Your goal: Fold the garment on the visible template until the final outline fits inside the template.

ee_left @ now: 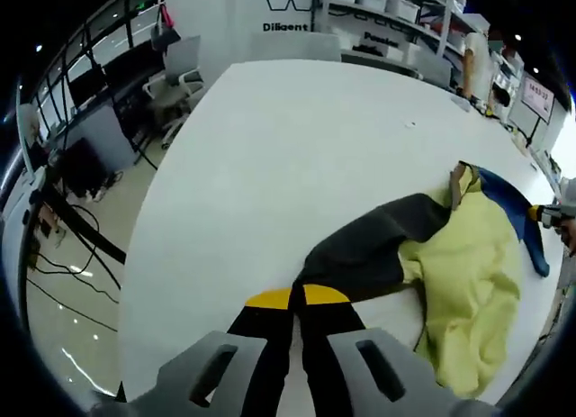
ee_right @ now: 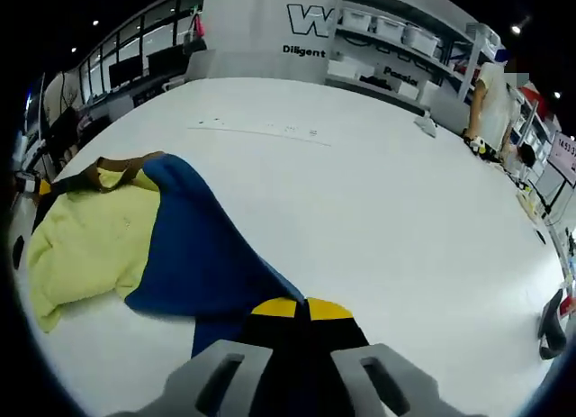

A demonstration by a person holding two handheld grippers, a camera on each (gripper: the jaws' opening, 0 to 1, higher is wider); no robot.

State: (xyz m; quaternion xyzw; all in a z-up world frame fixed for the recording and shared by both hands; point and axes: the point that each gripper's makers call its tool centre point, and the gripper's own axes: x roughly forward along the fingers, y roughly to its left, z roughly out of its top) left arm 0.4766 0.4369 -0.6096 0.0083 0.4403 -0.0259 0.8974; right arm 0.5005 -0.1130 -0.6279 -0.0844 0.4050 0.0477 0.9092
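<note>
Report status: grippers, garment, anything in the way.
Left gripper shut on dark sleeve. Right gripper shut on blue sleeve. Garment bunched on white table, unfolded. Nothing blocking it.

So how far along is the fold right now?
Early. The garment lies spread on the white table, yellow body open, nothing folded yet. In hand: the left tool is shut on the dark sleeve, the right tool on the blue sleeve. Left: folding both sleeves in, then the body.

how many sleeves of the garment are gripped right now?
2. The dark sleeve runs into the left tool; the blue sleeve runs into the right tool. The yellow body lies between them.
</note>
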